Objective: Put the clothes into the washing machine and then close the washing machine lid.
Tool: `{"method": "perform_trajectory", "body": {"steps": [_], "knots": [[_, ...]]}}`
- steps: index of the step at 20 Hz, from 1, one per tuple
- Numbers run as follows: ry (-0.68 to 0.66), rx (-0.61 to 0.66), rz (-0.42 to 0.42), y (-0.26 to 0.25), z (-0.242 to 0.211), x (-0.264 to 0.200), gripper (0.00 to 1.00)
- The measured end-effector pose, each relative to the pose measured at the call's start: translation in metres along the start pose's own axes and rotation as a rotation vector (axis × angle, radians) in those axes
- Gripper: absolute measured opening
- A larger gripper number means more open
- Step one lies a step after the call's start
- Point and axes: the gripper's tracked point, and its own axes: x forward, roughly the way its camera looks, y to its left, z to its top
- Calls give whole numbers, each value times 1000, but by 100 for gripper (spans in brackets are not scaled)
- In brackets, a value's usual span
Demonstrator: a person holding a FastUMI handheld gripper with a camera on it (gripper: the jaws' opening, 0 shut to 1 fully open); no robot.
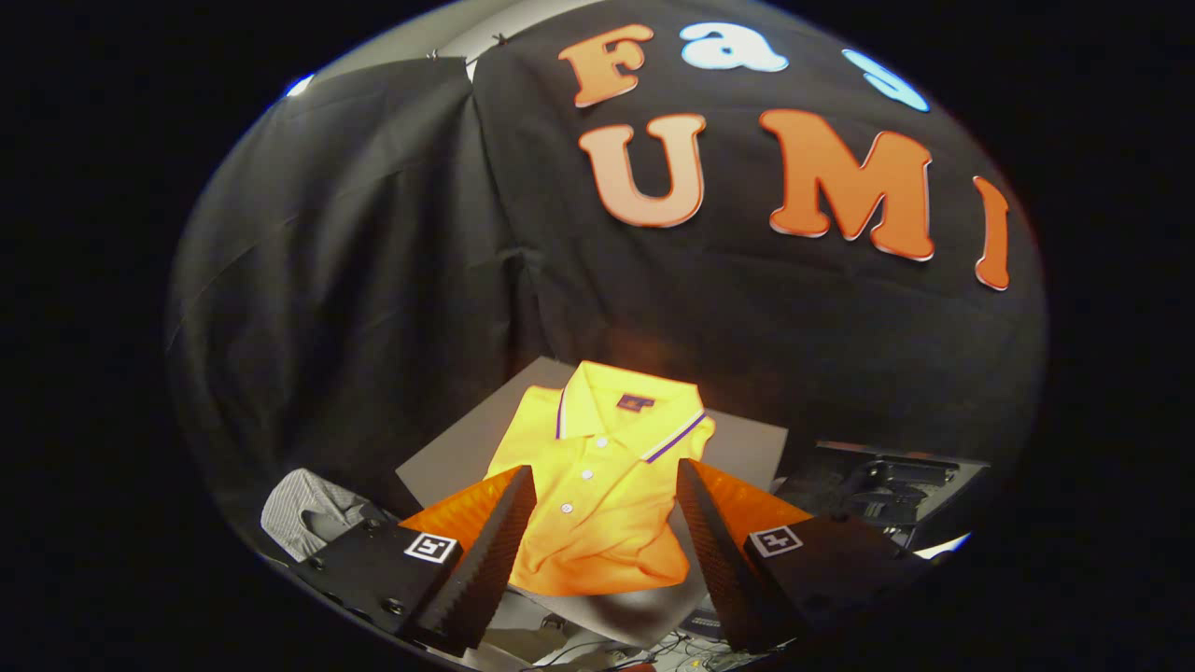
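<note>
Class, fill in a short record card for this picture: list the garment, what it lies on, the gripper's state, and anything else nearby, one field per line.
garment: folded orange-yellow polo shirt with striped collar and white buttons
support: flat grey board under the shirt
hand-held gripper: open, fingers either side of the shirt's lower part, contact not clear
other cloth: crumpled grey-white checked fabric, off beside the left finger
beyond right finger: dark equipment, too unclear to name
task stage: shirt not yet lifted

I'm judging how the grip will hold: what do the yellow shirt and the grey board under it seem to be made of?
The yellow polo shirt looks like soft matte knit fabric: it creases, with a folded collar and buttons. The grey board looks like stiff, flat, matte card or plastic; which, I cannot tell. The gripper hangs open, fingers either side of the shirt.
</note>
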Motion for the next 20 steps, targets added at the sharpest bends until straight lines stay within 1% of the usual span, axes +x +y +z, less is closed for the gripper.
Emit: {"method": "perform_trajectory", "body": {"steps": [2,6,9,10,13,15,18,20], "knots": [[101,22,-1,-1,-9,30,98],[261,102,35,0,-35,81,98],[371,119,-20,-2,-58,116,98],[400,109,-28,0,-62,120,98],[443,11,-76,-1,-66,118,98],[465,-13,-95,-1,-67,117,98],[502,-7,-96,-1,-68,119,98],[507,-44,-81,-2,-68,118,97]]}}
